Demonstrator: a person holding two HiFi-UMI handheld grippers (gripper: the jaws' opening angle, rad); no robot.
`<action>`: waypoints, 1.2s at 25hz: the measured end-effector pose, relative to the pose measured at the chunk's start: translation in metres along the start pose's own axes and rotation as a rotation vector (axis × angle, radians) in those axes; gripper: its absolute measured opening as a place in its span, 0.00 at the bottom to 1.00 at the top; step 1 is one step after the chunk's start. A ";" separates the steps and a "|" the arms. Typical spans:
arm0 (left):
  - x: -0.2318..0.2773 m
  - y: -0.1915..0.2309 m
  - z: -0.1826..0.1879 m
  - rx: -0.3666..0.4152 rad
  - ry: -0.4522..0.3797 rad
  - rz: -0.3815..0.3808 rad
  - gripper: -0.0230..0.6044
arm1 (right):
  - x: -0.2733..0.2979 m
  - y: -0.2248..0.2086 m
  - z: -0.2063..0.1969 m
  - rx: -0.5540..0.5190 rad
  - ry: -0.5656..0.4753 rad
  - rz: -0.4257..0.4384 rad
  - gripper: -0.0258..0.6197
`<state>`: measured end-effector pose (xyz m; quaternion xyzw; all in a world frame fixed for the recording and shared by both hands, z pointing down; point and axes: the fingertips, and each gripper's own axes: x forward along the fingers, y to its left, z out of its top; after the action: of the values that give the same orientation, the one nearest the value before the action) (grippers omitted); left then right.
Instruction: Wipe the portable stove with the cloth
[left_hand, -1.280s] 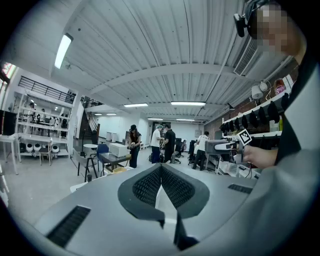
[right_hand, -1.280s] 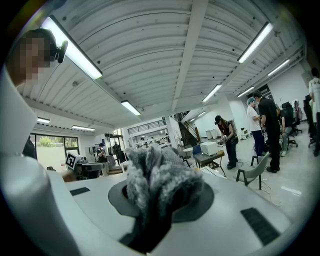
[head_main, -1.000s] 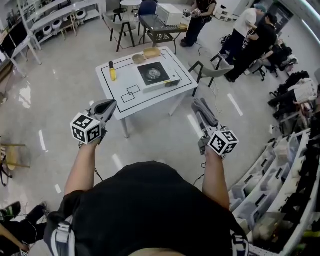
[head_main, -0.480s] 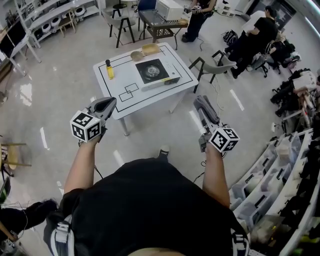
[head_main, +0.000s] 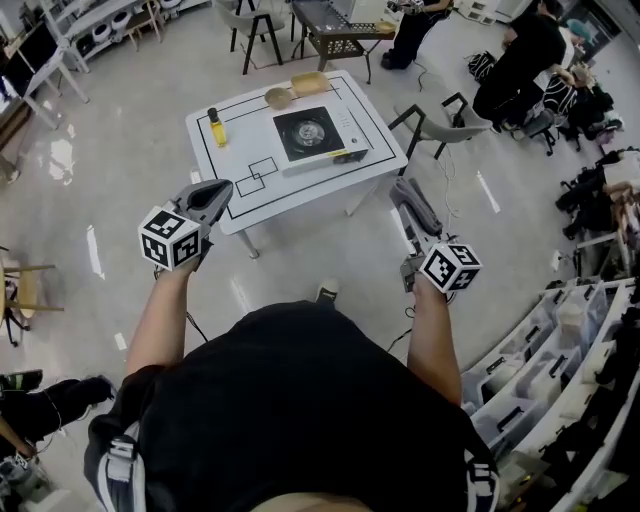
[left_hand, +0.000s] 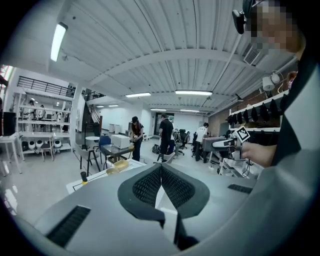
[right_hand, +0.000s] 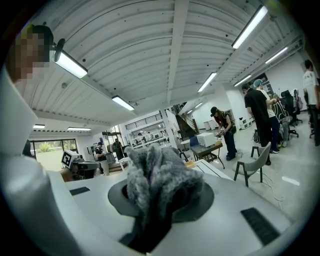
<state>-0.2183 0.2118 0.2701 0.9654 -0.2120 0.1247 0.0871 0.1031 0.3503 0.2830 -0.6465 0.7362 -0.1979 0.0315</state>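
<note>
Black-topped portable stove (head_main: 312, 136) is seen on the white table (head_main: 250, 195), well apart from both grippers. Fluffy grey cloth (right_hand: 159, 180) is pinched, bunched up, in the right gripper (head_main: 403, 193). Left gripper (left_hand: 161, 171) is closed with nothing held. Yellow bottle (head_main: 216, 128) and tan items (head_main: 296, 90) are set on the same table.

White table (head_main: 250, 142) marked with black lines, yellow bottle (head_main: 215, 127) near its left edge, two tan pieces (head_main: 296, 90) at its far edge, grey chair (head_main: 441, 134) just beside it, people (head_main: 522, 52) standing beyond
</note>
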 end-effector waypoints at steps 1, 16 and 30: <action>0.008 0.004 0.000 -0.003 0.004 0.006 0.07 | 0.007 -0.007 0.002 -0.001 0.003 0.005 0.22; 0.109 0.037 0.020 -0.051 0.039 0.115 0.07 | 0.102 -0.110 0.039 0.010 0.066 0.101 0.22; 0.188 0.039 0.033 -0.105 0.042 0.208 0.07 | 0.163 -0.194 0.058 0.004 0.123 0.198 0.22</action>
<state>-0.0629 0.0963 0.2954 0.9295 -0.3153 0.1420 0.1284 0.2768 0.1617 0.3283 -0.5573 0.7965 -0.2345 0.0072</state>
